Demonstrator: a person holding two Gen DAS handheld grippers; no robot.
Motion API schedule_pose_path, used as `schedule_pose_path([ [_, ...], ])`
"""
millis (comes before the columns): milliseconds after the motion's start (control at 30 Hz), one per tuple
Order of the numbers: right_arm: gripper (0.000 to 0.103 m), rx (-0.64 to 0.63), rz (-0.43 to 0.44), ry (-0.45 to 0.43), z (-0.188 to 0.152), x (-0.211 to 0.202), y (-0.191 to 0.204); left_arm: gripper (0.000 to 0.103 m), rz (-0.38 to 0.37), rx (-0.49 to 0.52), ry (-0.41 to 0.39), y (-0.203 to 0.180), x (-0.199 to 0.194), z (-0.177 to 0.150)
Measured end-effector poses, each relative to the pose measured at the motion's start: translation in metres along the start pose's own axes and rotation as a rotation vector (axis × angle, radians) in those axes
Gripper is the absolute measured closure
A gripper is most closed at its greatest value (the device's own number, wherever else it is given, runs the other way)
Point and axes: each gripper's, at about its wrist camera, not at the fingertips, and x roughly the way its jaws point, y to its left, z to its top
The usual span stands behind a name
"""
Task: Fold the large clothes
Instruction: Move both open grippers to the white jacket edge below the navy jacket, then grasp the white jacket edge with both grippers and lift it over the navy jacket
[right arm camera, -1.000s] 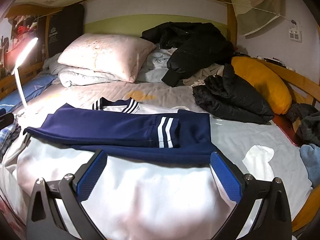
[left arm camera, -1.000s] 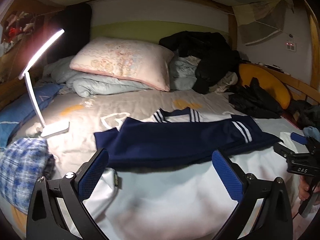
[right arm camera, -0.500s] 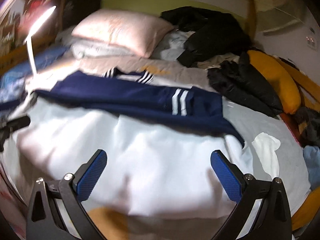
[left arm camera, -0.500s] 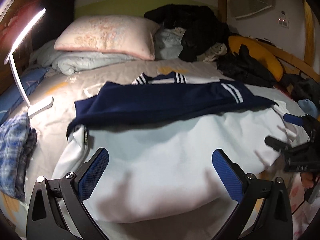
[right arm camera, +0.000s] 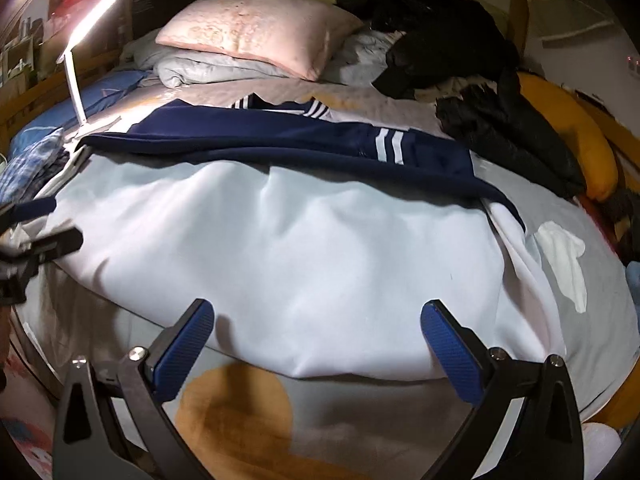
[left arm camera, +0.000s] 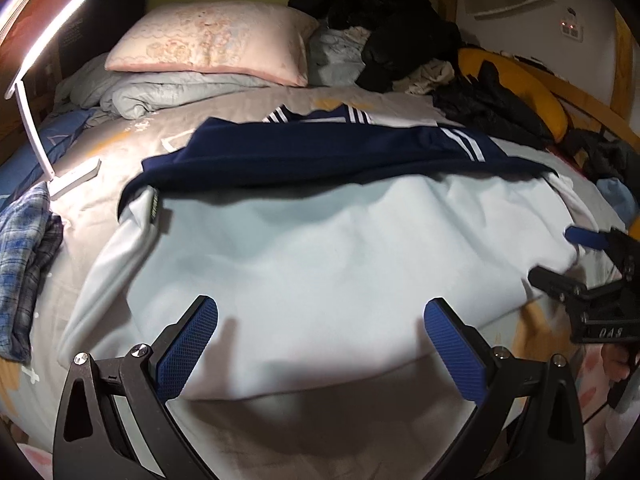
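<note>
Both my grippers, left [left arm camera: 320, 344] and right [right arm camera: 316, 346], have pulled back with jaws apart and empty, white-and-navy jacket [left arm camera: 320, 248] now lying spread on the bed [right arm camera: 240, 412], hem fold next.

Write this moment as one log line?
left claw: open, empty | right claw: open, empty | white-and-navy garment: flat on bed, navy sleeves folded across

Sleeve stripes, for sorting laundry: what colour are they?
White stripes on the navy sleeve, clearest in the right wrist view.
</note>
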Motion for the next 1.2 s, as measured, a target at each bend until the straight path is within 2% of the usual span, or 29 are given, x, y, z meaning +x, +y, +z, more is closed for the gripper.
schedule_pose_path([
  [200,0.000,-0.019,0.004,-0.001,0.000,-0.002,0.004,0.000,0.005,0.061,0.005,-0.011,-0.001,-0.006],
  [333,0.000,-0.065,0.009,0.025,-0.002,0.001,0.010,0.000,-0.041,0.181,0.009,-0.027,-0.006,-0.009],
  [400,0.000,-0.114,-0.012,0.021,-0.006,0.000,0.018,0.000,-0.031,0.217,-0.007,-0.032,-0.008,-0.010],
  [700,0.000,-0.217,-0.079,0.018,-0.016,0.004,0.033,0.000,0.093,0.286,0.098,-0.037,0.023,-0.019],
  [767,0.000,-0.257,-0.102,0.022,-0.019,0.006,0.038,0.000,0.134,0.274,0.115,-0.035,0.029,-0.021],
  [900,0.000,-0.368,-0.198,0.026,-0.027,0.013,0.049,0.000,0.147,0.234,0.121,-0.025,0.032,-0.019],
  [1000,0.000,-0.326,-0.209,0.041,-0.023,0.015,0.041,0.000,0.212,0.205,0.104,-0.015,0.033,-0.015],
  [1100,0.000,-0.269,-0.322,0.035,-0.019,0.019,0.021,0.000,0.296,0.139,0.089,0.005,0.032,-0.009],
  [1133,0.000,-0.240,-0.341,0.032,-0.016,0.020,0.011,0.000,0.301,0.108,0.087,0.014,0.032,-0.008],
  [1200,0.000,-0.172,-0.338,0.033,-0.012,0.021,-0.006,0.002,0.259,0.025,0.083,0.031,0.031,-0.004],
])
